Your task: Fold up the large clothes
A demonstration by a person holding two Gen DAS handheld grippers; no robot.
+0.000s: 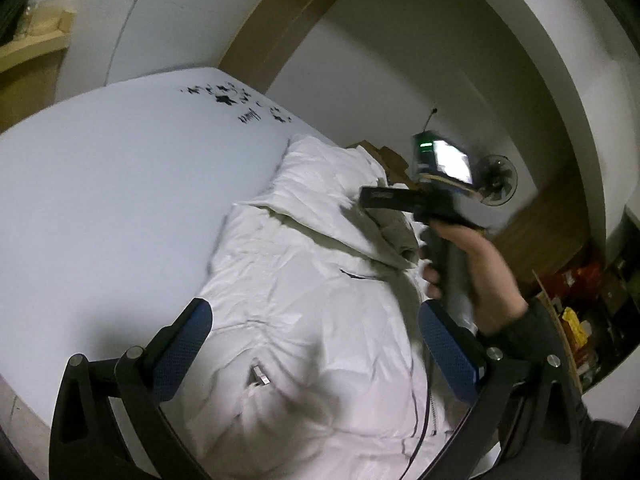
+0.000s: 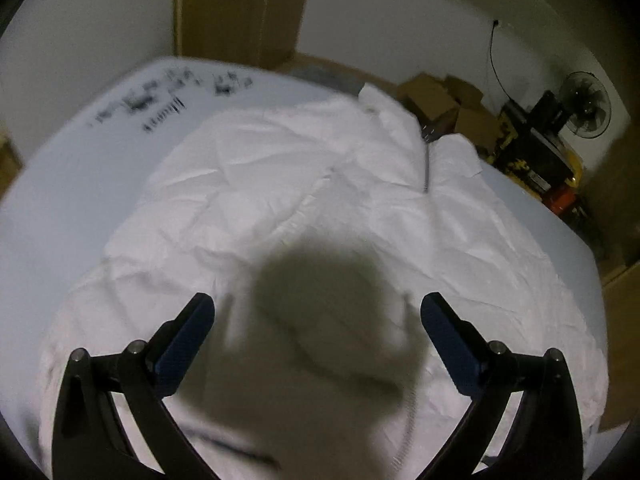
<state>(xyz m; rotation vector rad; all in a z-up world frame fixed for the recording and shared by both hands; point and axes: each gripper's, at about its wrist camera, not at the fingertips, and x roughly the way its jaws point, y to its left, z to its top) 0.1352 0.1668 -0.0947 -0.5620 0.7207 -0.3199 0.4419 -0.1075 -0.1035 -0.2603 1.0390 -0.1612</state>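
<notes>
The left tongs (image 1: 314, 340) stood wide apart with nothing between the blue pads, hovering over the white jacket (image 1: 304, 304), whose zip pull (image 1: 261, 374) lay just below them. The right tongs (image 2: 316, 334) were likewise spread wide and empty above the same jacket (image 2: 304, 184), their shadow falling on the cloth directly ahead. The jacket lay crumpled on the pale surface (image 1: 100, 184). Beyond the left tongs, a hand (image 1: 476, 276) held the other tool over the collar. Farther off, black star prints (image 1: 228, 98) marked the surface's far edge, and a fan (image 2: 588, 110) stood by the wall.
</notes>
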